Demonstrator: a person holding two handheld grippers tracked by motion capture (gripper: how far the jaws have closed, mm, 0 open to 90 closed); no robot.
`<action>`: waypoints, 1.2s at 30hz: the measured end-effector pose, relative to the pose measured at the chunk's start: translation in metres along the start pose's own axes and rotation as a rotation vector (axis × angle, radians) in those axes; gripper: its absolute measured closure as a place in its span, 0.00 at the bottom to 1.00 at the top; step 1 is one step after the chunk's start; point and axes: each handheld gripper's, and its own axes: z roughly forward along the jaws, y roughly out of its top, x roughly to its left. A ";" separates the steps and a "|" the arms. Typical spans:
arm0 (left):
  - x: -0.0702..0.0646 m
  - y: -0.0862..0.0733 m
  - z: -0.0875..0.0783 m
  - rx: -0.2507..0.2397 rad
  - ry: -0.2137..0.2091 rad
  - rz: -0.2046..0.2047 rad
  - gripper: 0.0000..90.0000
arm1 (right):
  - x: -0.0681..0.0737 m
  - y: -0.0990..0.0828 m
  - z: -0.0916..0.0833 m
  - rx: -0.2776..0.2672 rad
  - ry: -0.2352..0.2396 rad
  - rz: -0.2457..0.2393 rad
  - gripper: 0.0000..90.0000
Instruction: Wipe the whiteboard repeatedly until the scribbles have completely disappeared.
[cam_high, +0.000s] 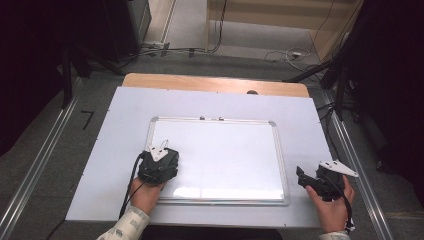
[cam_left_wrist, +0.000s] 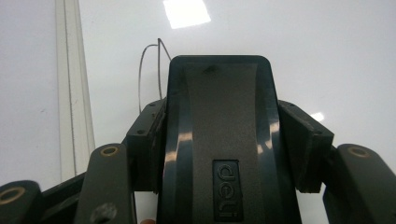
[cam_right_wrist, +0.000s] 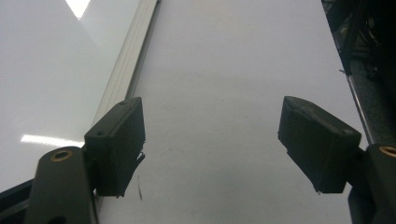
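Eraser: a black whiteboard eraser (cam_left_wrist: 219, 140) with a hard, glossy plastic back; it looks light and stiff, and its smooth sides could slip under a loose grip.
Place: on the whiteboard (cam_high: 220, 150), near its left frame (cam_left_wrist: 74, 93), where a thin pen line (cam_left_wrist: 148, 70) shows.
Left gripper (cam_high: 159, 165): clamped across the eraser's long sides, one jaw on each side, at mid-length.
Best hold: that same side-to-side pinch, low enough to keep the pad flat on the board.
Right gripper (cam_right_wrist: 210, 149): jaws wide apart, holding nothing, over the white table (cam_right_wrist: 224, 84) right of the board.
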 end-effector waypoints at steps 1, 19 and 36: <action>0.000 0.000 0.000 -0.001 0.001 0.001 0.45 | 0.000 0.000 0.000 -0.001 0.000 -0.001 0.24; 0.002 0.006 0.004 0.025 -0.015 0.041 0.45 | 0.001 0.000 0.002 0.003 0.000 -0.004 0.24; 0.002 0.008 0.006 0.023 -0.016 0.032 0.45 | 0.001 0.000 0.003 0.007 -0.002 -0.005 0.24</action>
